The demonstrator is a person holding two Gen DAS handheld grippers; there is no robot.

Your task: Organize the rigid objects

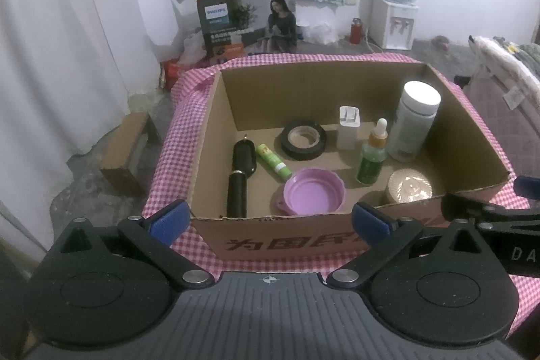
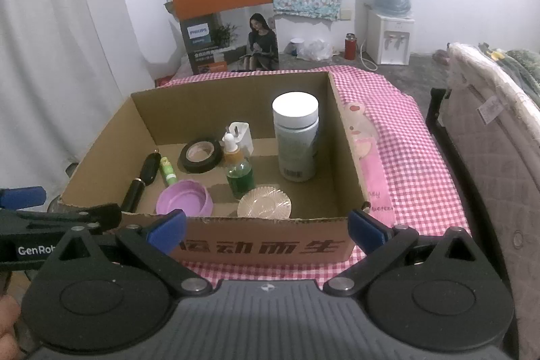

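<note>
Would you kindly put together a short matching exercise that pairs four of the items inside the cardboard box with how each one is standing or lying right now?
Items:
1. white-capped bottle
2. black tape roll
3. green tube
4. purple lid

States:
A. lying on its side beside the black cylinder
B. lying with its hollow side up
C. standing upright, tallest thing in the cardboard box
D. lying flat, hole facing up

Pairs: 1-C, 2-D, 3-A, 4-B

The cardboard box (image 1: 209, 137) sits on the tablecloth (image 1: 175, 137). Inside, tape roll (image 1: 303, 140) lies behind the lid (image 1: 314, 194) (tall bottle (image 1: 413, 123) far right).
</note>
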